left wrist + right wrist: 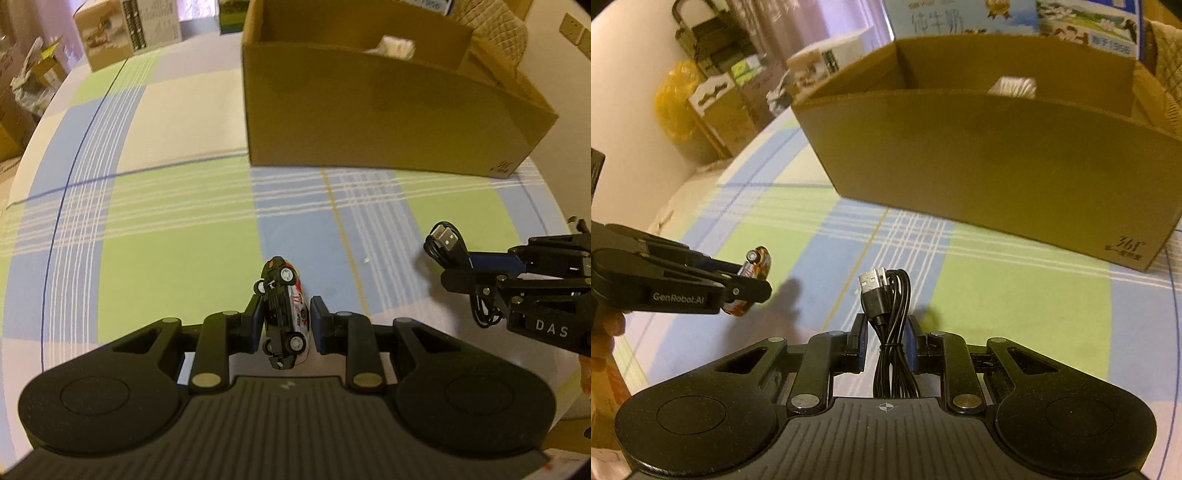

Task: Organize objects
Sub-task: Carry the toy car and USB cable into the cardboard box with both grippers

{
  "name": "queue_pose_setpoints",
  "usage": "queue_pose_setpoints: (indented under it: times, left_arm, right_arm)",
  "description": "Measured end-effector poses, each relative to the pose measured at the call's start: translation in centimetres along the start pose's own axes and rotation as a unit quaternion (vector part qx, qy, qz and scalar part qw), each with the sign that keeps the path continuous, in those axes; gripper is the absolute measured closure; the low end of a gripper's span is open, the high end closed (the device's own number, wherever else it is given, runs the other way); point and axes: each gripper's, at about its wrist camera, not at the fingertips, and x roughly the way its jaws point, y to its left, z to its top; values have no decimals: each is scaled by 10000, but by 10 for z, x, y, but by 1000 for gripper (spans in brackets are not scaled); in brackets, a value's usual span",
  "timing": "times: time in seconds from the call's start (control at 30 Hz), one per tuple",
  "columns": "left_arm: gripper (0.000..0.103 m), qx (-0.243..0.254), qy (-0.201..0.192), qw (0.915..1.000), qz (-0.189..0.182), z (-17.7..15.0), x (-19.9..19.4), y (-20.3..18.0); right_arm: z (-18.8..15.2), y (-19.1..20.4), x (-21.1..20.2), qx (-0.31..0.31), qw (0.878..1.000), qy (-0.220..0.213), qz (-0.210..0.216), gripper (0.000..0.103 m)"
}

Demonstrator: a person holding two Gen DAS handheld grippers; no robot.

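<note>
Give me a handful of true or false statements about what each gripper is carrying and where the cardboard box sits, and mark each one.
1. The left gripper is shut on a toy car. True.
2. The right gripper has open jaws with nothing in them. False: it is shut on a bundled black USB cable.
3. The toy car hangs with its wheels turned sideways. True.
4. The cardboard box is closed with a lid. False: its top is open, and something white shows inside.
5. The box stands on a checked cloth of green, blue and white. True.
6. The toy car lies inside the box. False: it is held over the cloth, short of the box.
</note>
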Motion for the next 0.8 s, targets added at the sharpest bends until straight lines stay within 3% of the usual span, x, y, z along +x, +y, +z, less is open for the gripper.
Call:
queue_pose_setpoints:
  times: [0.8]
  left_arm:
    - [80, 408, -692, 9960, -380, 46, -44, -38]
  right_arm:
    - [32, -22, -63, 438, 9965, -707, 5, 86]
